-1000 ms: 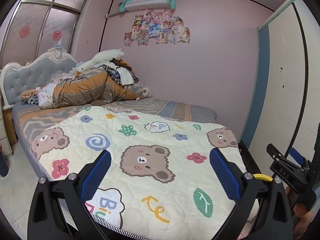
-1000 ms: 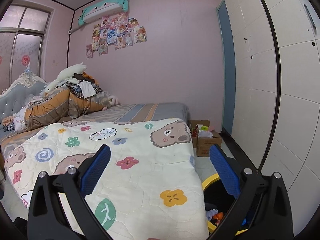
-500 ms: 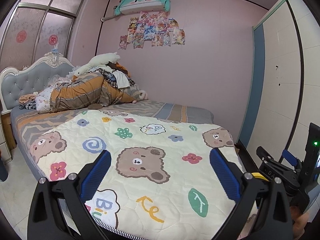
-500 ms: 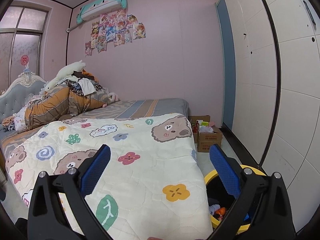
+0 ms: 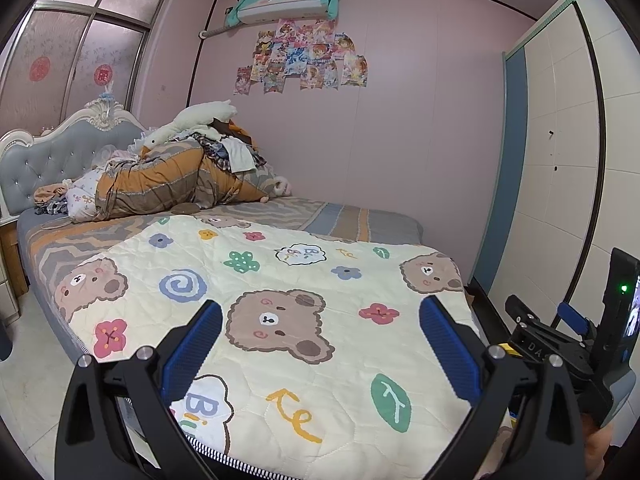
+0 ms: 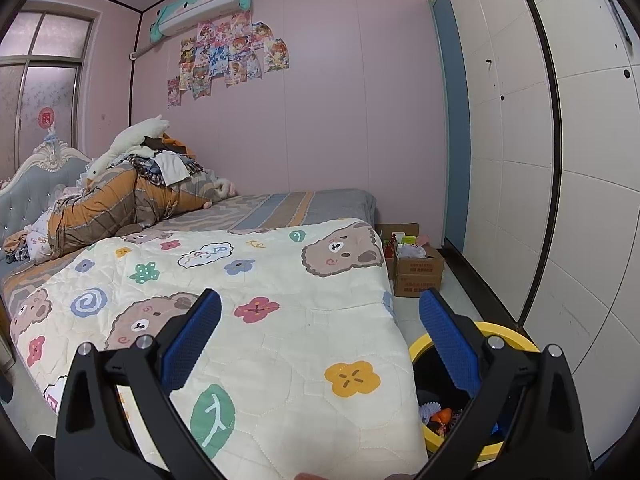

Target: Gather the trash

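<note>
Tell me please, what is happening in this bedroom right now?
A person holds two grippers over the bear-print quilt on the bed. The left gripper and the right gripper are both open and hold nothing. A yellow-rimmed bin with some trash inside stands on the floor beside the bed, under the right gripper.

The near quilt (image 5: 312,288) is cream, printed with brown bear faces, red, blue, green and yellow flowers, a blue swirl and green leaves. Beyond it the sheet (image 5: 344,220) is striped grey, blue and orange, against pink walls (image 5: 420,128). At right, the bin (image 6: 500,336) has a yellow rim and a black inside.
</note>
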Demonstrator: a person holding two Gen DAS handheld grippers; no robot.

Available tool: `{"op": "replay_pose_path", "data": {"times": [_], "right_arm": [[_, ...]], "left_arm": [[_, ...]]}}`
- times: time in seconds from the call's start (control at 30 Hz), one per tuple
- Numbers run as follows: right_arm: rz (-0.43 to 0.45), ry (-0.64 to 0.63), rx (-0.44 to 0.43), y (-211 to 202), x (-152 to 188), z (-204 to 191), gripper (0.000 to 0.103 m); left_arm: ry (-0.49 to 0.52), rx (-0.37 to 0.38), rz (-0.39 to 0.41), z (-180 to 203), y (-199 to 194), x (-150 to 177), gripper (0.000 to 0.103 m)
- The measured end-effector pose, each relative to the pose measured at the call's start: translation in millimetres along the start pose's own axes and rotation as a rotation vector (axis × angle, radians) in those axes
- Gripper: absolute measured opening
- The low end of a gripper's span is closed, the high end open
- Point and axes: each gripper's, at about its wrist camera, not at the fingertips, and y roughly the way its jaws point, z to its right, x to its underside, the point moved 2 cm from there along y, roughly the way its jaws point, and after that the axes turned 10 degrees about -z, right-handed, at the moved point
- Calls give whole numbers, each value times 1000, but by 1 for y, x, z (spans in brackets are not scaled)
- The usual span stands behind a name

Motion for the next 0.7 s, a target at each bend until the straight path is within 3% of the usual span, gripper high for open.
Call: {"op": "replay_pose_path", "data": {"times": [0.7], "right_arm": [[-18,8,12,6,5,1,95]], "left_arm": [[10,20,-13,-1,4,2,95]]}}
